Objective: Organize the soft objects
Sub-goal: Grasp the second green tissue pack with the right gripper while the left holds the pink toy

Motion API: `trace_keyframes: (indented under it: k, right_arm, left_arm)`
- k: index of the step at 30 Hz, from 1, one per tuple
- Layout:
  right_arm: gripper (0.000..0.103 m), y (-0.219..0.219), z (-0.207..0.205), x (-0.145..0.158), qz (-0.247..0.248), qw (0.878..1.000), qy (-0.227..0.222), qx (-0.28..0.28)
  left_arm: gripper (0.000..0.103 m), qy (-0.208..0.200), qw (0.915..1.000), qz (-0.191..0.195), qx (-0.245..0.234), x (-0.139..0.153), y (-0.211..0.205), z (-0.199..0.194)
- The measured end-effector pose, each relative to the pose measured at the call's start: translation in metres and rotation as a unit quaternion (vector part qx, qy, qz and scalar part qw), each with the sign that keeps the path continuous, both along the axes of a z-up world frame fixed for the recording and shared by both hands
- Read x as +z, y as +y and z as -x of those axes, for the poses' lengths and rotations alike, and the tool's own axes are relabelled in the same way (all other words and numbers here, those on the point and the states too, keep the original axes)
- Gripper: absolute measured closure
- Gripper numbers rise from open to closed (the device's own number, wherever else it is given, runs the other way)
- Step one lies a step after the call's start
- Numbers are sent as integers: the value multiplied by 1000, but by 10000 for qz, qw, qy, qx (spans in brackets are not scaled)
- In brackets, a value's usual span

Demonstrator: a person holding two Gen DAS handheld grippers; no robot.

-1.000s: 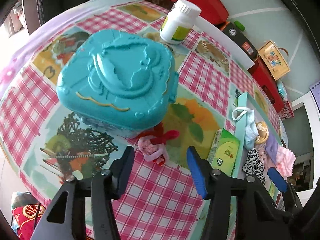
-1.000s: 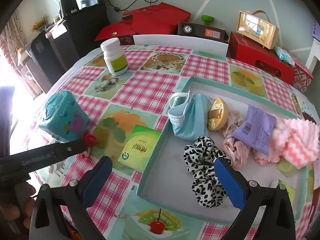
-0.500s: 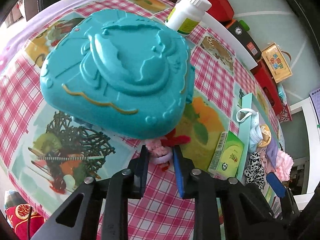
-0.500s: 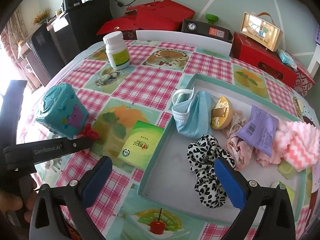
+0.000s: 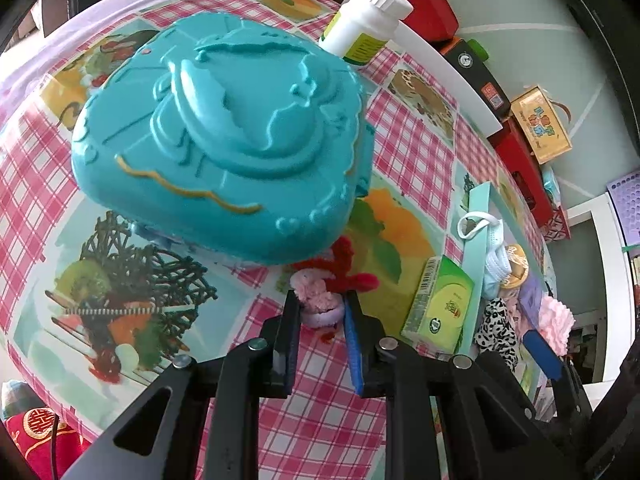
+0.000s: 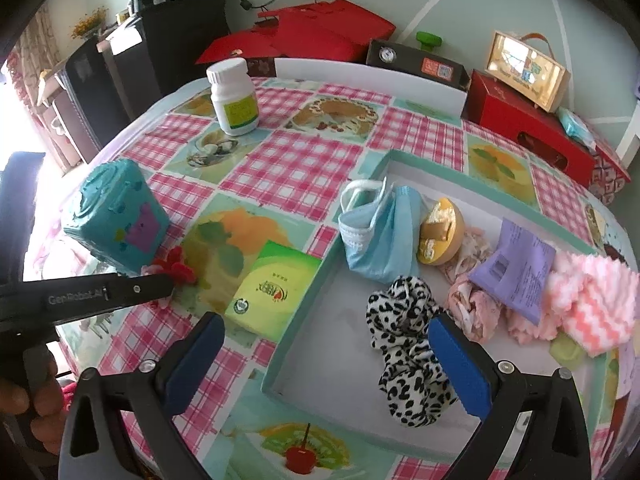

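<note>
Pink-and-red fuzzy hair tie lay on the checked tablecloth just at the foot of the teal plastic toy case, and in the left wrist view the left gripper had its two pads pressed against the tie's pink and lilac loop, the red chenille part poking out beyond the tips toward the case. That view alone showed the grip itself; it also caught the green packet leaning against the outer wall of the pale green tray, a white pill bottle behind the case, and the right gripper's blue pad low at the right edge. The right wrist view showed what the first could not: the tray's inside, holding a blue face mask, a leopard-print scrunchie, a purple sachet, a pink zigzag cloth and a yellow round object. The right gripper stood wide apart with nothing between its pads, poised over the tray's near corner. At the left, the left gripper's black finger reached to the tie's red tuft beside the case, a hand gripping its handle; the clamped pads were hidden there.
</note>
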State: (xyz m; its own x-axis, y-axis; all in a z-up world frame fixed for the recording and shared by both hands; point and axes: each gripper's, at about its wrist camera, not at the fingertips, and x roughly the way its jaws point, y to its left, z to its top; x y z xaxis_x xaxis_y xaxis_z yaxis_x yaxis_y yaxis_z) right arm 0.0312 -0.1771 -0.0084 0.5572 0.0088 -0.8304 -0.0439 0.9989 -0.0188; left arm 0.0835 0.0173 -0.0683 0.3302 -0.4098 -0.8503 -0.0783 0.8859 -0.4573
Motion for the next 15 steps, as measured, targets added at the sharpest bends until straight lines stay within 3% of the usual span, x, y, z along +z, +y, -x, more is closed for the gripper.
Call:
trace_keyframes:
  k: [5,8,15]
  right_arm:
    - [4,8,-8,6,200,9995,-15,252]
    - [4,21,-17,5,566,9964,113,623]
    - [8,53,-33,-3,1417,9706,492,1881]
  left_arm:
    - [82,24,9999,153,-28,1,0,1]
    - [82,42,9997,257,-19,1,4,2]
    - [82,96,9989,460,32,1,9,3]
